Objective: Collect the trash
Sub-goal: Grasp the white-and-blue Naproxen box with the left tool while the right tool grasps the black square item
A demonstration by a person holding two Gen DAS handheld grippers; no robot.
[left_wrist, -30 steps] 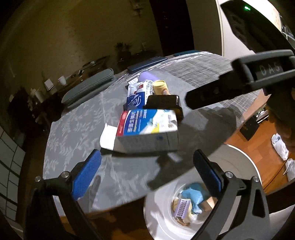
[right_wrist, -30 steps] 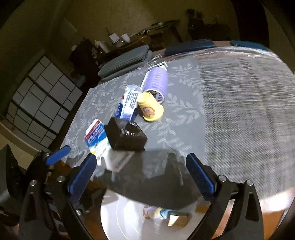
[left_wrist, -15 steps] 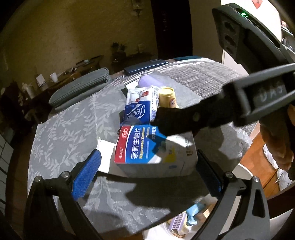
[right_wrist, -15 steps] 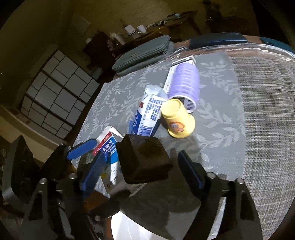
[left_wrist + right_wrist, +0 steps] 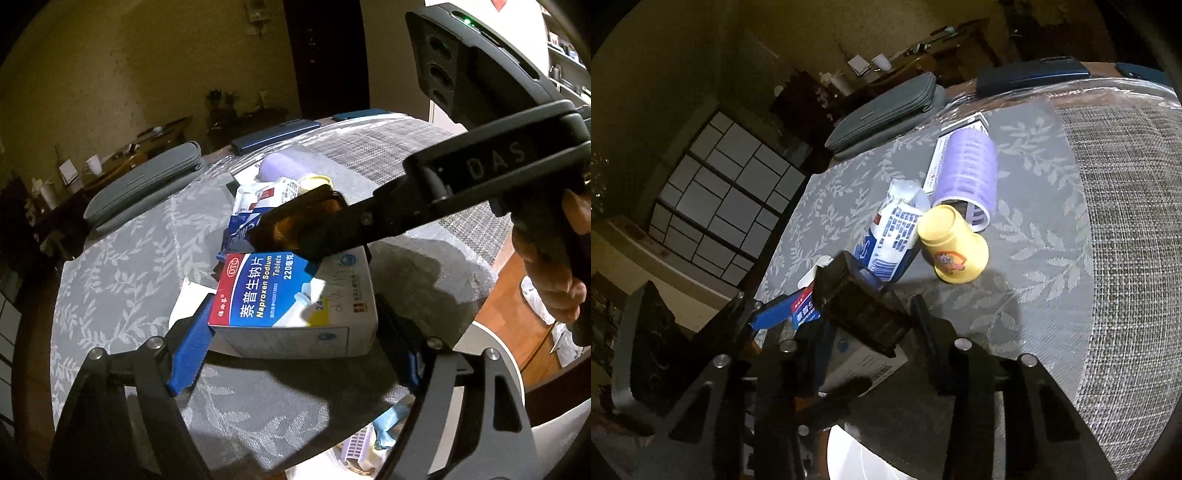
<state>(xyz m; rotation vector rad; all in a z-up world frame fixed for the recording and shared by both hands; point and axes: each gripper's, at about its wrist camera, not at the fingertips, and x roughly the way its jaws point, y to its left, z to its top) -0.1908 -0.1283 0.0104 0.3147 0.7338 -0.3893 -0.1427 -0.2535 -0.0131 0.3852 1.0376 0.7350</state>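
Two grippers working near table's [image 5: 110,280] near edge: left gripper [image 5: 295,343] pinching blue-white cardboard medicine box [image 5: 295,291]; right gripper [image 5: 864,325] clamping dark brown square plastic container [image 5: 860,306] just above.

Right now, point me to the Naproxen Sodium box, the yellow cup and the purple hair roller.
Naproxen Sodium box [image 5: 280,291], left wrist view, on its printed top face.
yellow cup [image 5: 951,245], right wrist view, on its side wall, lying tipped.
purple hair roller [image 5: 967,166], right wrist view, on its ribbed barrel.
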